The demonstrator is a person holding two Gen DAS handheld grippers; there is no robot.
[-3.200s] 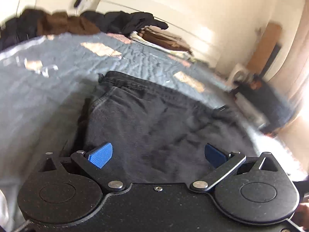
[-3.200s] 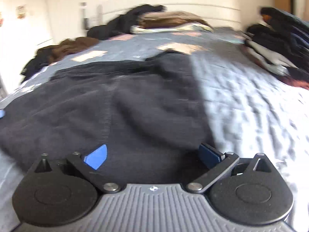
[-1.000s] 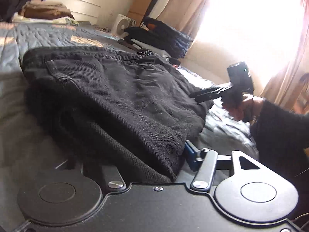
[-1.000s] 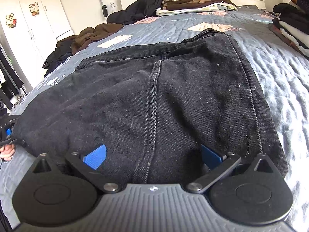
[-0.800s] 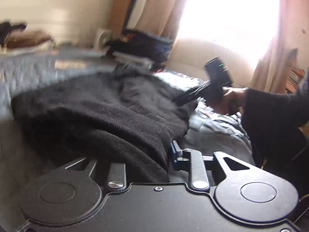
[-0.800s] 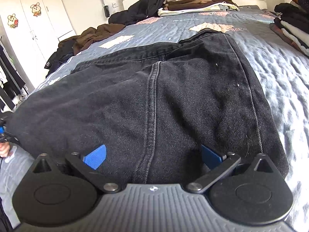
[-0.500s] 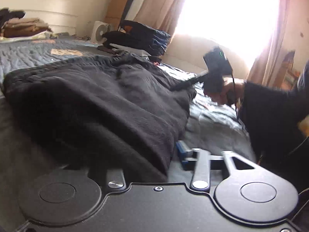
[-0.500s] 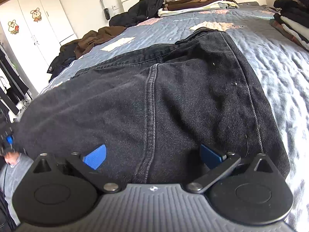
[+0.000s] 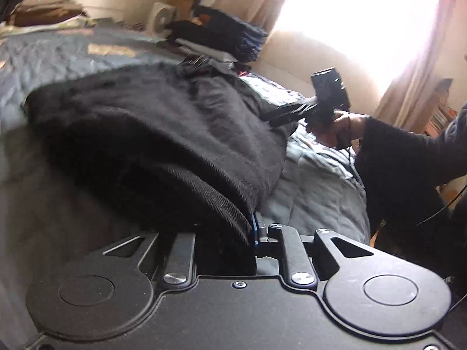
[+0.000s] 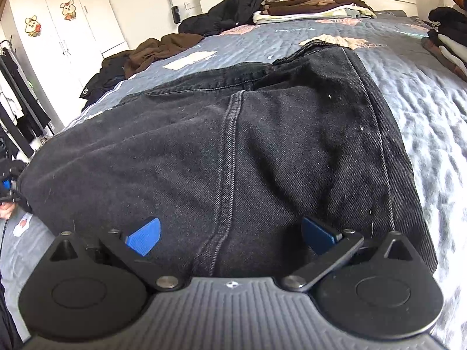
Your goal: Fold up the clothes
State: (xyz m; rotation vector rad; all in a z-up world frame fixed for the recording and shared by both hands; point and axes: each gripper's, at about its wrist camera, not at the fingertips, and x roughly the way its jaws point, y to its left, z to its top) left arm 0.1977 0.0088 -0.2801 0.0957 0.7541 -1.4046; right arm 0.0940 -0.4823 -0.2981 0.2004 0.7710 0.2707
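Observation:
Black jeans (image 10: 233, 145) lie folded on the grey-blue quilted bed (image 10: 423, 108), waistband toward the headboard. My right gripper (image 10: 232, 234) stands open at the near edge of the jeans, its blue pads (image 10: 144, 234) on either side of the centre seam. In the left wrist view my left gripper (image 9: 233, 233) is shut on the side edge of the jeans (image 9: 160, 134); the fabric hides its left finger. A hand holds the right gripper (image 9: 329, 99) at the far side of the jeans. The left gripper (image 10: 5, 186) shows small at the left edge.
Folded clothes are stacked by the headboard (image 10: 309, 3) and on the bed's right side (image 10: 449, 38). A brown and black heap (image 10: 157, 48) lies on the left side. A white wardrobe (image 10: 58, 23) and hanging clothes (image 10: 17, 102) stand left. A dark sleeve (image 9: 408, 157) reaches in.
My left gripper, open above the jeans three seconds ago, has shut on their side edge and tightened further over the last second. The right gripper stays open in nearly the same place.

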